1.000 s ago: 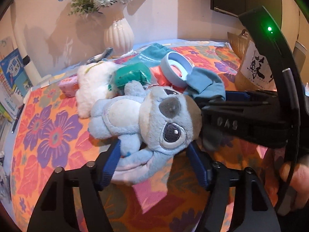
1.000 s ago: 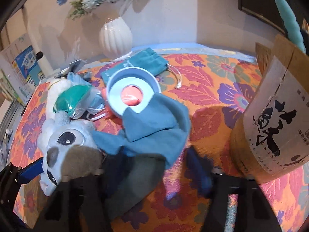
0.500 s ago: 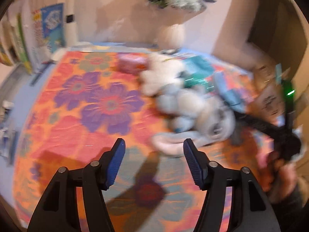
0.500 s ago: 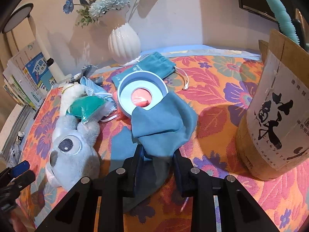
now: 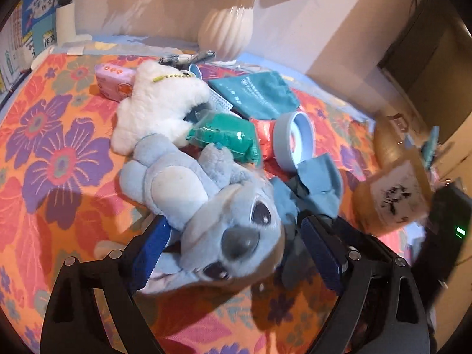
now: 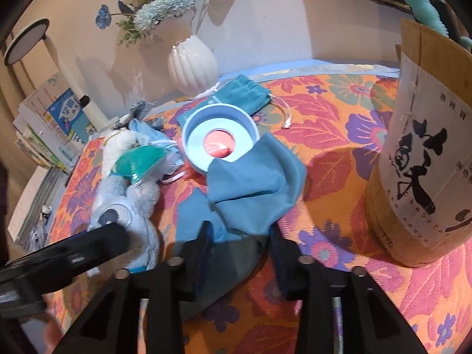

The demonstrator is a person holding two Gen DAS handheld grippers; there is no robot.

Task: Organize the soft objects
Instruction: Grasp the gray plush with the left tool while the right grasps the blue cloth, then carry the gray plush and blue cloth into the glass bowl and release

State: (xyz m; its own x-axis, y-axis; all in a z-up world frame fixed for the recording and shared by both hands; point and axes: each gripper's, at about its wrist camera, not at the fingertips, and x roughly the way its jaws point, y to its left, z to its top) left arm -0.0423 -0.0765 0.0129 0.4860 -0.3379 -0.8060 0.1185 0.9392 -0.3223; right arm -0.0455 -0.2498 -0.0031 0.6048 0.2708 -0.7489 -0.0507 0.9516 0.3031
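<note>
We're lining up the left gripper [image 5: 233, 236] on the blue plush dog [image 5: 212, 203]: jaws opening, head between them, no squeeze yet. Right gripper [image 6: 239, 236] opening around the blue cloth [image 6: 250, 191]. Next: close on the head.

My fingers [image 5: 153, 243] wear ribbed blue rubbery pads. The plush toy [image 5: 206, 194] is fuzzy, the blue cloth [image 6: 253, 188] matt, the vase [image 6: 191, 65] glossy ribbed ceramic, the surface [image 6: 339, 118] coarse woven fabric.
</note>
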